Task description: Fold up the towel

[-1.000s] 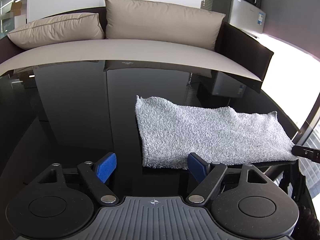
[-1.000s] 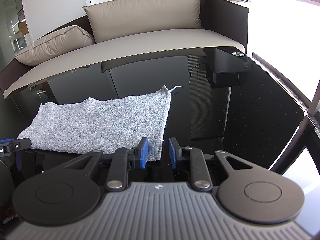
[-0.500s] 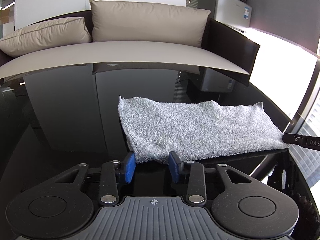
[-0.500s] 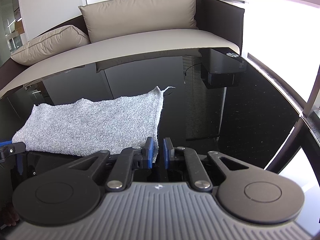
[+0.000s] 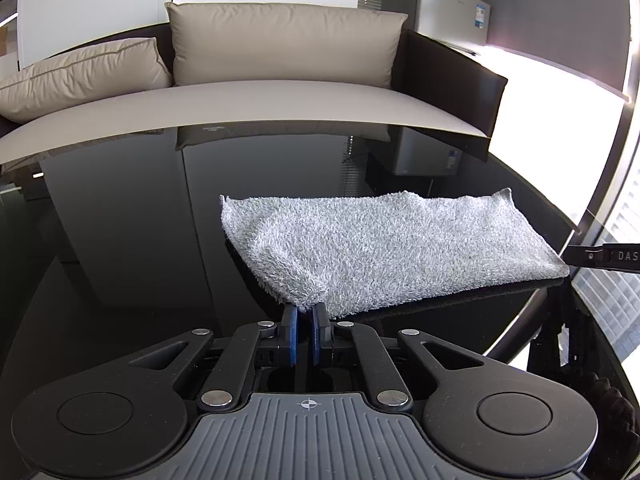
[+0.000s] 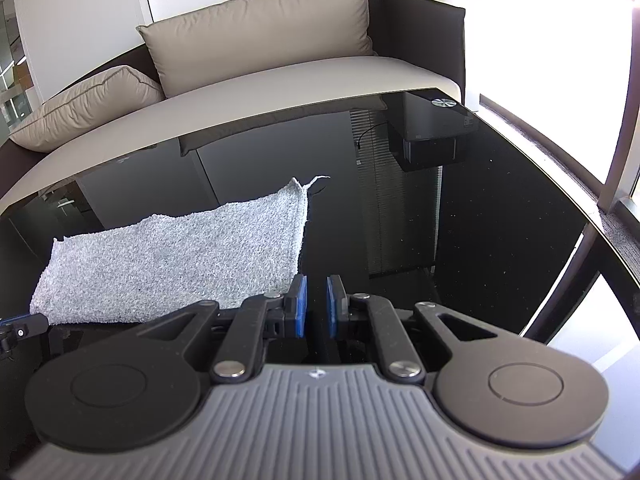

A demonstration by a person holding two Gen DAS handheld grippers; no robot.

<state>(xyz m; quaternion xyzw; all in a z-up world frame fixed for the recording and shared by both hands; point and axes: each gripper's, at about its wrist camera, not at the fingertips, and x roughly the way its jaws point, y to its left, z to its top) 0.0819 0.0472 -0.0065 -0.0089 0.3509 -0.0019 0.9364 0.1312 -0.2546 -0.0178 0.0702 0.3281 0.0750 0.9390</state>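
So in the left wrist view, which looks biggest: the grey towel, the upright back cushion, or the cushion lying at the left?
1. Grey towel, though nearness inflates it.
2. Upright back cushion.
3. Left cushion, partly cropped.

Left gripper (image 5: 305,314) jaws, wide apart a second ago with only one pad near the towel (image 5: 384,252), now closed onto its near left corner, the cloth there pinched up into a small peak. Right gripper (image 6: 317,298) jaws narrowed slightly too, now just beside the towel's near right corner, a gap left between the pads.
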